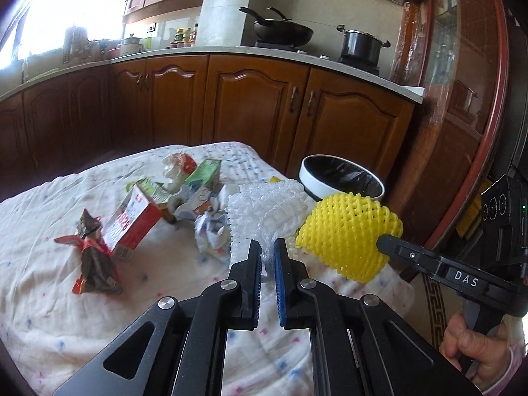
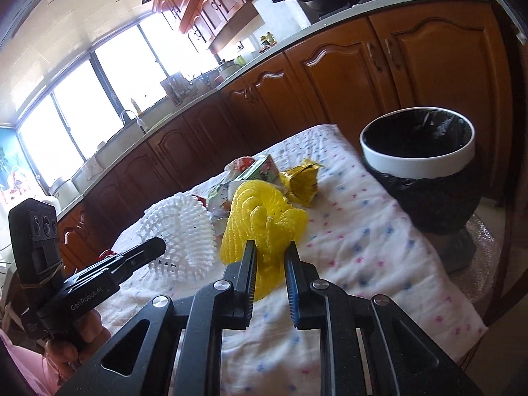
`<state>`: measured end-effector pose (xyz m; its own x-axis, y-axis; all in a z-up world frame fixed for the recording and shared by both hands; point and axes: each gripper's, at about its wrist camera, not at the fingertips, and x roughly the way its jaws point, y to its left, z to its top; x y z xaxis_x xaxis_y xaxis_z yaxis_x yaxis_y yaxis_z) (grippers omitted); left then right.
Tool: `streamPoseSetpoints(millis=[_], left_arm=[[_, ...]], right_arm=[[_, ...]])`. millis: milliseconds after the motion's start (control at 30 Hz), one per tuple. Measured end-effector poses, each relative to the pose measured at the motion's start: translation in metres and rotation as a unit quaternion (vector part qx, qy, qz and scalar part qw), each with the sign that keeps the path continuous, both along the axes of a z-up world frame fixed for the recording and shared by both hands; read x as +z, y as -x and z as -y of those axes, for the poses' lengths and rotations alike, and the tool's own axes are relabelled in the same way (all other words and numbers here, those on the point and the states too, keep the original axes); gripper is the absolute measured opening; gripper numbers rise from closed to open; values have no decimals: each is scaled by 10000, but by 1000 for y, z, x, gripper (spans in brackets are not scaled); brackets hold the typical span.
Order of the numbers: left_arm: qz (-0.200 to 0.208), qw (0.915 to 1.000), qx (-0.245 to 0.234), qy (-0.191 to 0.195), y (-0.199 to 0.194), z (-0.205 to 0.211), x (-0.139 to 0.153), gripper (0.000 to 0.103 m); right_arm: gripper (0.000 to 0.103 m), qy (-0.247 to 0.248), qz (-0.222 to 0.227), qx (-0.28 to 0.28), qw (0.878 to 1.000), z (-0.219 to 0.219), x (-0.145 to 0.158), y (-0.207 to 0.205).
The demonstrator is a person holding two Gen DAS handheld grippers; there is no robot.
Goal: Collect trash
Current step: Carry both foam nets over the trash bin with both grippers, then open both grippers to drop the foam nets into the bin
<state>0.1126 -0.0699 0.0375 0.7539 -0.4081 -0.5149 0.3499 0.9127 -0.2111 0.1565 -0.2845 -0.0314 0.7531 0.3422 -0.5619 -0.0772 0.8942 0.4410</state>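
My left gripper (image 1: pixel 268 246) is shut on a white foam fruit net (image 1: pixel 264 209), lifted a little above the cloth-covered table (image 1: pixel 49 297). My right gripper (image 2: pixel 271 247) is shut on a yellow foam fruit net (image 2: pixel 260 217), also raised off the cloth. In the left wrist view the yellow net (image 1: pixel 346 231) hangs from the right gripper's finger (image 1: pixel 389 242); in the right wrist view the white net (image 2: pixel 184 227) sits at the left gripper's tip (image 2: pixel 155 247). A white-rimmed bin with a black liner (image 2: pixel 419 151) stands past the table's far right corner, also in the left wrist view (image 1: pixel 343 178).
More litter lies on the cloth: a red carton (image 1: pixel 132 221), a dark snack wrapper (image 1: pixel 94 260), a green carton (image 1: pixel 204 173), crumpled paper (image 1: pixel 211 231) and a yellow wrapper (image 2: pixel 302 181). Wooden kitchen cabinets (image 1: pixel 257 105) run behind the table. A hand (image 1: pixel 475 349) grips the right handle.
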Motion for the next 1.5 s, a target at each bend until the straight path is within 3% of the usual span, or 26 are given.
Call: streamPoseSetpoints(millis=[200, 400, 700, 933, 1100, 1300, 1500], left_arm=[[44, 9995, -275, -116, -13, 26, 5, 6], [-100, 9988, -444, -199, -63, 47, -4, 6], [-219, 9976, -605, -262, -147, 102, -3, 6], [-471, 9957, -733, -312, -215, 147, -12, 7], [-895, 9917, -829, -403, -256, 173, -24, 7], [-1257, 9863, -890, -585, -286, 197, -38, 7], [-1361, 9839, -920, -711, -300, 215, -45, 7]], right_arm=[[16, -21, 36, -467, 9989, 45, 4, -2], [16, 89, 64, -836, 9964, 81, 11, -16], [16, 655, 2, -1240, 9901, 118, 25, -51], [16, 896, -245, -1346, 9865, 144, 25, -89], [17, 948, -435, -1324, 9857, 155, 20, -110], [17, 914, -619, -1294, 9854, 165, 11, -127], [17, 1049, -809, -1251, 9833, 168, 3, -139]])
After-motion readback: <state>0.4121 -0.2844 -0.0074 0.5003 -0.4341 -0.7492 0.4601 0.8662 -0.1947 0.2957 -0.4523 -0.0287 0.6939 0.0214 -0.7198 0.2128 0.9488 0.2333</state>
